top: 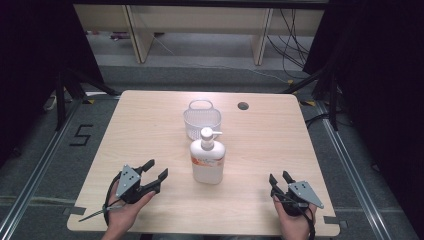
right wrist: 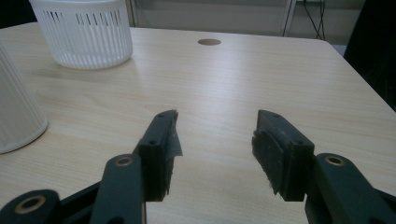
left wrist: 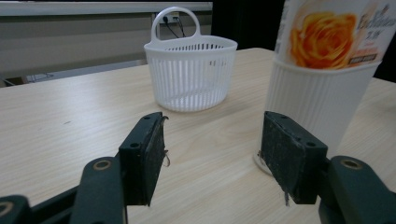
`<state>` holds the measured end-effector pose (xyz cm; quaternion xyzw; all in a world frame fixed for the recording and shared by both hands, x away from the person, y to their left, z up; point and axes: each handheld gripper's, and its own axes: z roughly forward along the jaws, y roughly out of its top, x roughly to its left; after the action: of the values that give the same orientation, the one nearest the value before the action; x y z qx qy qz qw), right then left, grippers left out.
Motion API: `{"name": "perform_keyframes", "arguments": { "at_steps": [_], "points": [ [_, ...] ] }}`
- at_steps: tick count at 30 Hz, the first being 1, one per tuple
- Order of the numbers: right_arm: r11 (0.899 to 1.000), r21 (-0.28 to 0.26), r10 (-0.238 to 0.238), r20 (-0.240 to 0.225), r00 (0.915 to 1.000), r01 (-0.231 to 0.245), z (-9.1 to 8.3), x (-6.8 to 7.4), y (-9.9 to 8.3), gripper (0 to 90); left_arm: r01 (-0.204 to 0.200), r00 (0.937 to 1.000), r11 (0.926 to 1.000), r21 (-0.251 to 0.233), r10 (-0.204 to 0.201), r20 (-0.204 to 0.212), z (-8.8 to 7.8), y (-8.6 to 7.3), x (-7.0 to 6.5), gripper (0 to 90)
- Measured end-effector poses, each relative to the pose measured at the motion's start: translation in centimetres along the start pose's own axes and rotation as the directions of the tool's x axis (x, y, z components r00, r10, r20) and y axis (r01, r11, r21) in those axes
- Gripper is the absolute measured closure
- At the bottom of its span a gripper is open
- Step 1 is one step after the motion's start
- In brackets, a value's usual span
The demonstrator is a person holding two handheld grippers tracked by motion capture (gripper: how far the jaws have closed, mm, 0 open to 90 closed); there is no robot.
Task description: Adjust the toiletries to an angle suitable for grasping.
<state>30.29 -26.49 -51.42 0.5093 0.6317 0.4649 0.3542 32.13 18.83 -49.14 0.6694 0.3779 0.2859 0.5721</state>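
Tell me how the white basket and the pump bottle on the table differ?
The basket is open-topped, slotted and empty as far as can be seen; the pump bottle is closed, with a pump head on top. The basket is low and wide with a loop handle, while the bottle stands taller. The bottle bears an orange flower label; the basket is plain. The basket sits farther from the person, the bottle nearer. Both are white and stand upright on the wooden table.

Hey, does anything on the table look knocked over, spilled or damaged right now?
Nothing is tipped or spilled: the pump bottle and the white basket both stand upright on the table. The one flaw is wear on the gripper pads: the left gripper and right gripper both show frayed, peeling pad edges.
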Motion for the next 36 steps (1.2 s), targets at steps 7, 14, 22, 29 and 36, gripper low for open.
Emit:
{"name": "perform_keyframes", "arguments": {
  "at_steps": [7,14,22,29,36],
  "points": [
    [1.000,-0.009,-0.027,0.015,0.9995,0.027,0.1,-0.1,0.0,49.0,0.002,0.9995,0.9997,-0.026,-0.001,0.032,0.2,1.4,-1.5,37.3],
    [1.000,0.008,0.028,0.011,0.9995,-0.028,-0.1,0.2,0.0,48.5,-0.014,0.9976,0.9992,-0.037,0.017,0.068,0.4,3.2,-3.1,35.9],
    [1.000,-0.001,-0.012,0.011,0.9999,0.012,0.1,0.0,0.0,48.2,-0.014,0.9950,0.9989,-0.044,0.018,0.099,0.5,4.1,-4.1,35.9],
    [1.000,0.016,-0.013,0.007,0.9999,0.013,0.0,0.0,0.0,48.0,-0.021,0.9900,0.9970,-0.075,0.031,0.137,0.9,5.0,-5.3,36.7],
    [1.000,0.018,-0.006,0.005,1.0000,0.006,-0.1,0.0,0.1,47.9,-0.033,0.9878,0.9958,-0.085,0.046,0.149,1.5,6.4,-6.5,36.3]
  ]
}}
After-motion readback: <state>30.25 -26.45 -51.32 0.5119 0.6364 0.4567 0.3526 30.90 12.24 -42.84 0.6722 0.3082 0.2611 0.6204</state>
